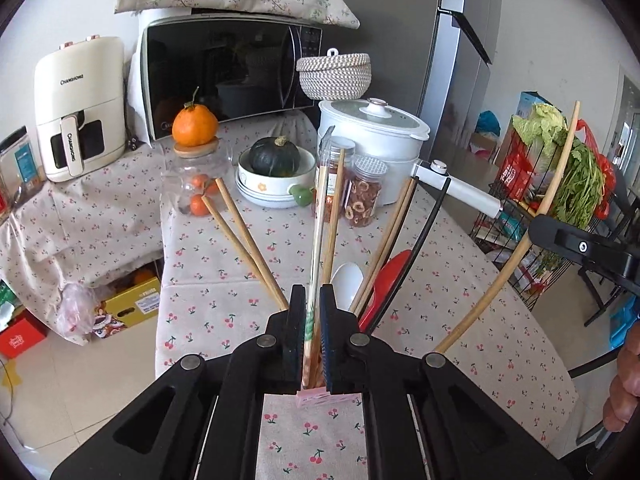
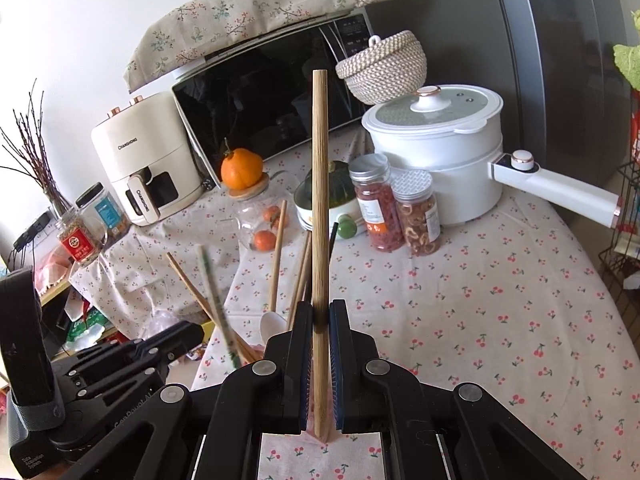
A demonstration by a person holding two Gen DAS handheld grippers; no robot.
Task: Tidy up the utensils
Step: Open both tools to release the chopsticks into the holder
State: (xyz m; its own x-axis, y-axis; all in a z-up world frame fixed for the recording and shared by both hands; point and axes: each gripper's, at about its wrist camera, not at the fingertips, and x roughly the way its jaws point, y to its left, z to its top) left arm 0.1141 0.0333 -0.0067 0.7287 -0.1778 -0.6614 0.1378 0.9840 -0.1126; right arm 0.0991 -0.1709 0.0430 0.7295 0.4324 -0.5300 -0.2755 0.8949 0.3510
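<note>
My left gripper is shut on a patterned chopstick that stands in a pink holder with several wooden chopsticks, a black chopstick, a white spoon and a red utensil. My right gripper is shut on a single bamboo chopstick, held upright; the same chopstick shows curved at the right of the left wrist view. The left gripper and the utensil bundle lie to the left in the right wrist view.
On the cherry-print tablecloth stand two spice jars, a white pot with a long handle, a bowl with a green squash, a glass jar with oranges, a microwave and an air fryer. A wire rack with greens stands right.
</note>
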